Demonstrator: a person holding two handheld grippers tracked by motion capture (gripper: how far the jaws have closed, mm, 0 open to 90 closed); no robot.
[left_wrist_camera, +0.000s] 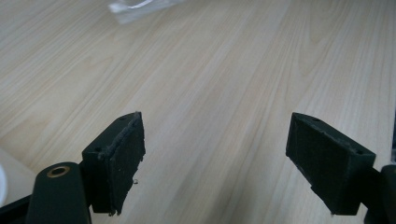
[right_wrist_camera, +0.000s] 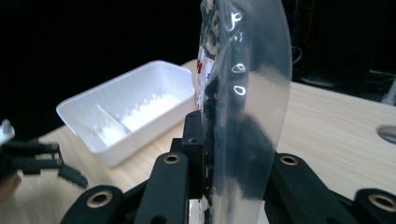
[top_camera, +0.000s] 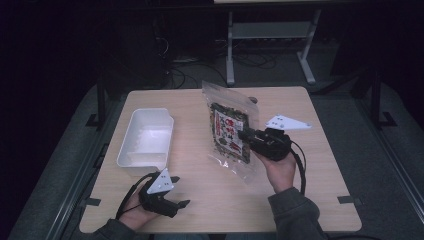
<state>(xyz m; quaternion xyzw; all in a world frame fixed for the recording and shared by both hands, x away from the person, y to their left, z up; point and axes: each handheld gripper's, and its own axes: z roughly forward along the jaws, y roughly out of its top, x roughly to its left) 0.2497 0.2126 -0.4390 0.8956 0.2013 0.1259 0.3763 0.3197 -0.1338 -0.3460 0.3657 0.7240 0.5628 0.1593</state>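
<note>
A clear snack bag [top_camera: 230, 131] with a dark, red-labelled filling is held up above the middle of the table. My right gripper [top_camera: 246, 134] is shut on the bag's right edge; in the right gripper view the bag [right_wrist_camera: 243, 107] stands upright between the black jaws. My left gripper [top_camera: 181, 203] rests low near the table's front left edge. Its pads [left_wrist_camera: 125, 154] are wide apart over bare wood, open with nothing between them. A corner of the clear bag [left_wrist_camera: 135, 8] shows at the top of the left gripper view.
A white plastic bin [top_camera: 146, 141] with a divider inside stands on the left of the wooden table [top_camera: 210, 200]; it also appears as the bin [right_wrist_camera: 126, 109] in the right gripper view. A round hole [right_wrist_camera: 386, 133] is in the tabletop. Table legs and cables lie beyond the far edge.
</note>
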